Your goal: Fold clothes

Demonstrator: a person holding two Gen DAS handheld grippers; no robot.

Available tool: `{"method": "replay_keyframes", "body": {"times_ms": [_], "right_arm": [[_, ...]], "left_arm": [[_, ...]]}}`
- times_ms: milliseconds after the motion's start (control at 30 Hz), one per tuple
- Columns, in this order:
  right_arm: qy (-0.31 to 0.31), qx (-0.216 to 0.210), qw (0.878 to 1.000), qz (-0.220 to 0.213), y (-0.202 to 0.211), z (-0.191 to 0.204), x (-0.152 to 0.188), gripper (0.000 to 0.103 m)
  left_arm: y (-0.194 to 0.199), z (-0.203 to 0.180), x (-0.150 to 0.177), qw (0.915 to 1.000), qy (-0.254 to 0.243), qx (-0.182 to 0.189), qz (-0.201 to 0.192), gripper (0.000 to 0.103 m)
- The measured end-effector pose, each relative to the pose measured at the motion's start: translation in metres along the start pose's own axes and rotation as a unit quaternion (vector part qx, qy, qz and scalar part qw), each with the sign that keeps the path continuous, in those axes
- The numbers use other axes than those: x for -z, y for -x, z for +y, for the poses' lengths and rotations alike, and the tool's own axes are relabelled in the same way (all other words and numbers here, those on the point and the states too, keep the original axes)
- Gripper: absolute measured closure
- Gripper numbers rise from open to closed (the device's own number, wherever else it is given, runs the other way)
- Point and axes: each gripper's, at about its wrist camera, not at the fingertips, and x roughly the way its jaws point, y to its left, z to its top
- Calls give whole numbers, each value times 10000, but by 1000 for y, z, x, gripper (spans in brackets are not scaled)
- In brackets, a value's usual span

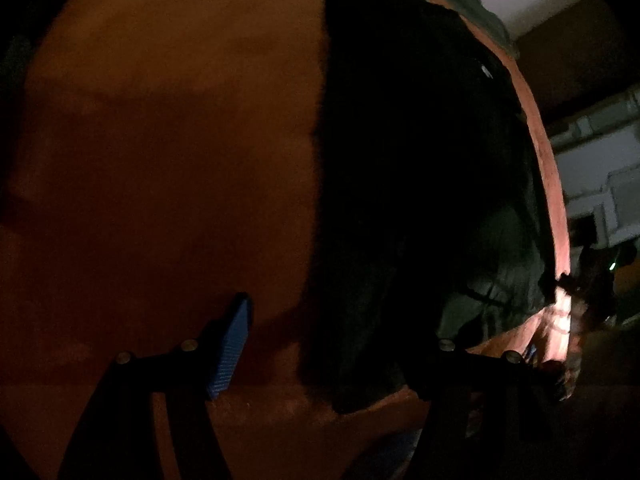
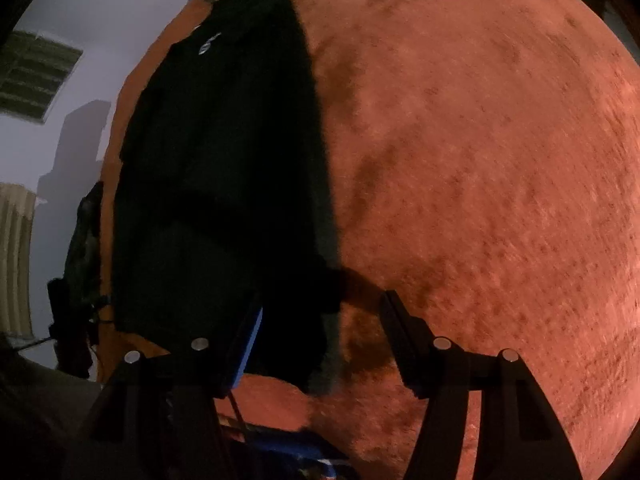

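**Dark garment spread on a rust-orange surface, both tools open above it**

Seen first from the left wrist, the picture is very dim. A black garment [image 1: 408, 184] lies flat on a rust-orange surface [image 1: 168, 152], running from the top of the view down toward the lower middle, with a small pale mark near its upper right part. Its straight left edge divides dark cloth from bare orange. The left tool [image 1: 340, 344] hangs over this scene with its jaws standing apart — the left finger [image 1: 230, 348], faced with a blue pad, is over bare orange, while the right finger is a dark shape over the garment's lower part. Nothing is gripped between them. At the far right edge, beyond the surface, are pale blurred shapes of a room and a small green light.

From the right wrist, the light is better. The same black garment [image 2: 224, 168] fills the left-centre, and the orange surface [image 2: 480, 160], mottled in texture, fills the right. The right tool [image 2: 324, 344] is open too — its blue-padded left finger [image 2: 250, 340] sits over the cloth, its right finger [image 2: 400, 336] over bare orange, and the garment's lower right edge lies between them without either pad pressing on it. A pale wall shows at the left.
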Motion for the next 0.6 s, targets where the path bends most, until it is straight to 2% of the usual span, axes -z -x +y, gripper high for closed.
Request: {"method": "replay_keyframes", "body": {"times_ms": [100,300,433,500,600], "right_arm": [[-171,-111,9998,-74,1,-8,-3,42],[38,-172,9995,-280,7,2,-8,42],[98,-203,9991,-357,14,1,-3,42],[176,-81,9993,-312,15,-4,3,42],[278,339,9978,-506,41,-14,8,42]], "left_arm": [[4,-2,-1,9998,-57,171,-115,35],[11,-2,-3,9993,-21,56,-366,35],[13,-2,0,9986,127,123,-497,35],[13,-5,3,9988,55,7,-484,35],[17,-6,9,9986,-29,-197,-499,35]]}}
